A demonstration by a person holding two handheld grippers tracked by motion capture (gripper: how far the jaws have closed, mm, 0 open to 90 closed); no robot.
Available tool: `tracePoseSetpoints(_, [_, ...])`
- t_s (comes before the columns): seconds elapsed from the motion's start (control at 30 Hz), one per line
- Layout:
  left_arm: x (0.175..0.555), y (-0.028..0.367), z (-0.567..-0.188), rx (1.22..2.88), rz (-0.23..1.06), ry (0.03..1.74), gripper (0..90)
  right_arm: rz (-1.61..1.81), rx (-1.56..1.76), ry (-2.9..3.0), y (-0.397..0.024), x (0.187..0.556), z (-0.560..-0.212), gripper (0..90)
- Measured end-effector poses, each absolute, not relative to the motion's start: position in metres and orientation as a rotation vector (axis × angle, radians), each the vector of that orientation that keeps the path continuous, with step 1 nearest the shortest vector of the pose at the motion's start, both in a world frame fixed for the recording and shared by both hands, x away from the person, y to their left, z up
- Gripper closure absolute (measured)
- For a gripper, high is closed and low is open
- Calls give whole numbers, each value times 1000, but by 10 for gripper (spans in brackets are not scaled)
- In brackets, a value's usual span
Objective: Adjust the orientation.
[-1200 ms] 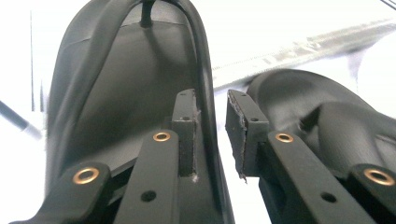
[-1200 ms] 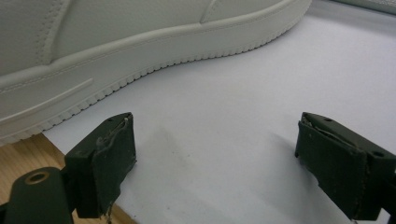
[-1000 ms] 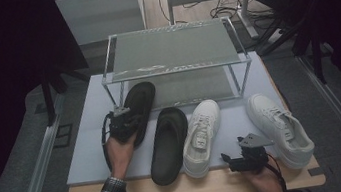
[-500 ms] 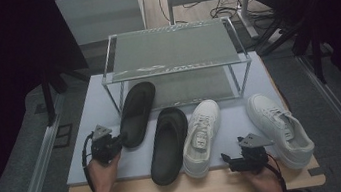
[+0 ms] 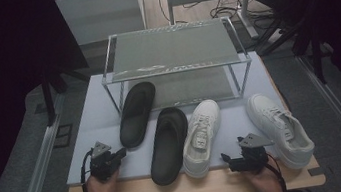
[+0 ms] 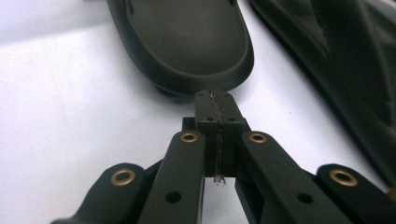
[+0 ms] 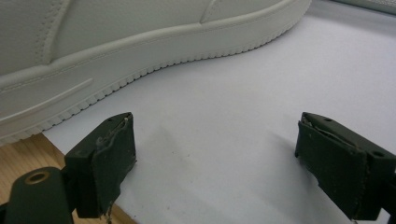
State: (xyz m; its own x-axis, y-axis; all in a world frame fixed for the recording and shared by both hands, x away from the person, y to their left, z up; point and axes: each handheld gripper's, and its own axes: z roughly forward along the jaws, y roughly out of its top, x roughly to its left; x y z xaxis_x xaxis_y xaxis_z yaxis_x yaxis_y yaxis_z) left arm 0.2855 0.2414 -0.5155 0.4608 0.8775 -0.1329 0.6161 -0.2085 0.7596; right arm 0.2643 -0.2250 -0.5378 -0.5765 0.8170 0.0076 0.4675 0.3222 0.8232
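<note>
The left tongs (image 5: 121, 153) are drawn back from the left slipper (image 5: 136, 113), pressed together and empty. The slipper is left lying before the rack (image 5: 174, 65); its placing seems done. The right tongs (image 5: 227, 158) are held spread, unmoved, beside the sneaker (image 5: 280, 128).

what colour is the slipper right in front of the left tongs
Very dark olive, nearly black. The slipper shows best in the left gripper view, just beyond the shut left tongs.
</note>
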Motion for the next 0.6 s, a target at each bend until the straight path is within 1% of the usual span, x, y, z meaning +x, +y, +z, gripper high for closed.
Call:
tracePoseSetpoints(0.2, [294, 235, -520, 1952, 445, 1262, 896, 1152, 1137, 2182, -225, 264, -538, 124])
tracePoseSetpoints(0.6, [305, 227, -523, 1926, 466, 1270, 896, 1152, 1137, 2182, -225, 264, -538, 124])
